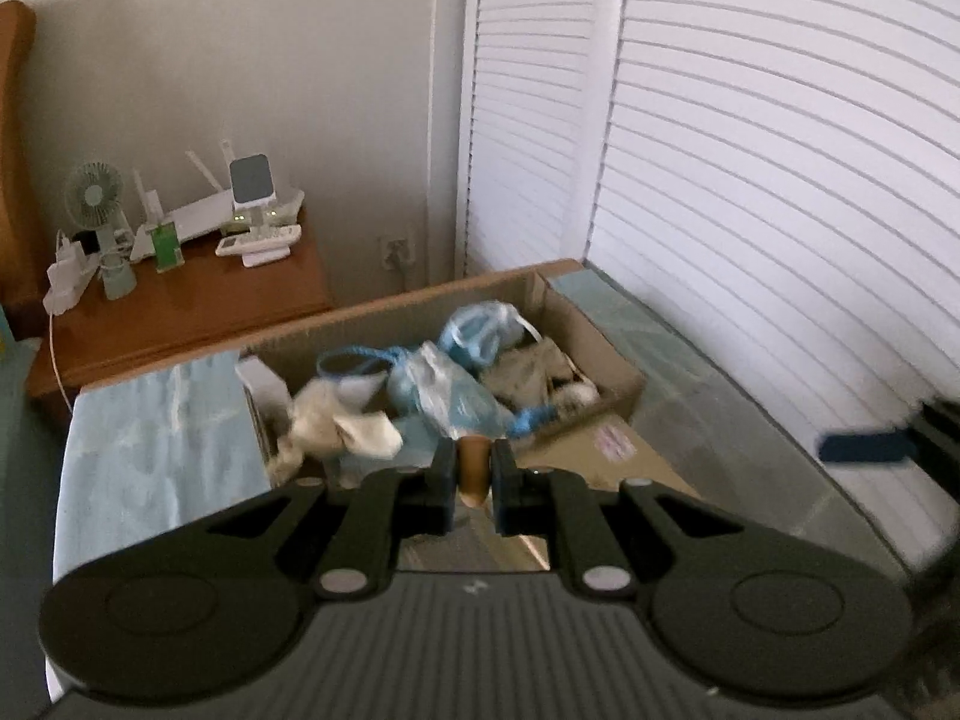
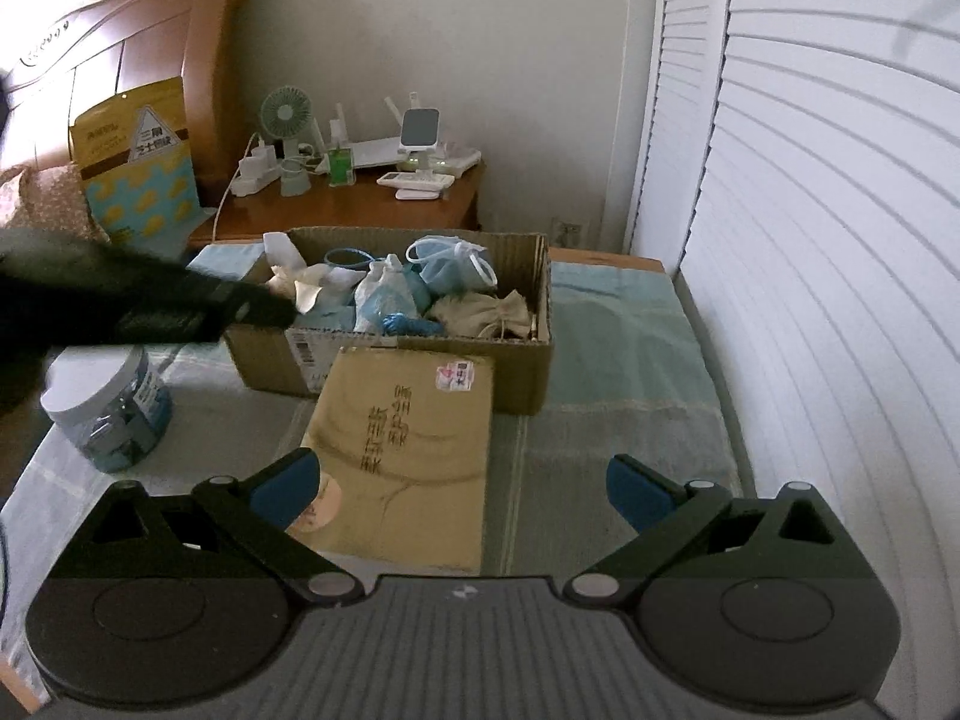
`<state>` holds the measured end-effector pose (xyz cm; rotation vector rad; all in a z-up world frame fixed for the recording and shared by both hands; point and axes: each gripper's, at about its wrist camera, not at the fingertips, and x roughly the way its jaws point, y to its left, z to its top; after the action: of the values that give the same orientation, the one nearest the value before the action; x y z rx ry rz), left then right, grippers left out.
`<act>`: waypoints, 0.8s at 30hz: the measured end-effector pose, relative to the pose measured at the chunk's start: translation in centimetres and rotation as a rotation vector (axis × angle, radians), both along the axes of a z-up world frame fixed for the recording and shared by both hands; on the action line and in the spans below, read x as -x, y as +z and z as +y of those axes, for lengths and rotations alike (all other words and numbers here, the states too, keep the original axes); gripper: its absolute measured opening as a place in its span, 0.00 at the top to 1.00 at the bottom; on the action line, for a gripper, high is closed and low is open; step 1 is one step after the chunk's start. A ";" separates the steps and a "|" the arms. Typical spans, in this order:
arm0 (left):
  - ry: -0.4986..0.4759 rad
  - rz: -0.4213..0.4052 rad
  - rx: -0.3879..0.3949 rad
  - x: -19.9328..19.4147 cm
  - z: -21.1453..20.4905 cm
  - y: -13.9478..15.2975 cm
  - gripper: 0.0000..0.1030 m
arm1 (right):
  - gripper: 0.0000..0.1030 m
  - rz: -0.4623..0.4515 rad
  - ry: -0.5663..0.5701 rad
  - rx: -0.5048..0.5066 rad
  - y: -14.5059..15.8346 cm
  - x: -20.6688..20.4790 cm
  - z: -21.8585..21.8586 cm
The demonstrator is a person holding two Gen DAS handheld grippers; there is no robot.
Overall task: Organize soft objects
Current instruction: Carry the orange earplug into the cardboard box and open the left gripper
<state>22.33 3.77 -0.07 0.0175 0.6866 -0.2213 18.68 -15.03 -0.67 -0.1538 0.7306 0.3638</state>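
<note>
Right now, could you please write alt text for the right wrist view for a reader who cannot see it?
Open right tongs hover above a tan flat cardboard packet on a green-covered bed. Behind it, an open brown cardboard box holds blue and cream soft items; the dark left tongs reach toward it.

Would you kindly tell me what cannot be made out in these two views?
Left wrist view: brown piece between the left tool's pads, blurred; what it is remains unclear.
Right wrist view: left tool is a motion-blurred dark shape hiding the box's near left corner.
Right wrist view: jar label, too small and dim.
</note>
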 end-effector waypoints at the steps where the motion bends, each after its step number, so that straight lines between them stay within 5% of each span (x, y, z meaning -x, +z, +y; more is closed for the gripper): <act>1: 0.004 -0.005 -0.002 -0.6 0.0 0.0 0.91 | 0.00 -0.002 0.001 -0.001 0.1 0.2 -0.1; 13: 0.087 0.008 -0.042 -6.7 0.8 -0.9 0.88 | 0.00 -0.017 0.032 0.005 0.8 0.7 0.1; 15: 0.101 0.012 -0.056 -7.2 0.9 -1.2 0.79 | 0.00 -0.016 0.040 0.009 0.7 0.7 0.2; 17: 0.120 0.010 -0.058 -7.3 1.0 -1.2 0.34 | 0.00 -0.015 0.045 0.011 0.7 0.7 0.4; 19: 0.142 -0.022 -0.061 -6.8 1.1 -1.0 0.03 | 0.00 -0.014 0.049 0.009 0.8 0.7 0.5; 24: 0.167 -0.091 -0.030 -4.7 1.5 0.0 0.02 | 0.00 -0.019 0.048 0.005 1.1 1.0 0.5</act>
<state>27.02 5.26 -0.04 -0.0012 0.5970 -0.0492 17.72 -14.48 0.41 -0.1797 0.7103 0.4053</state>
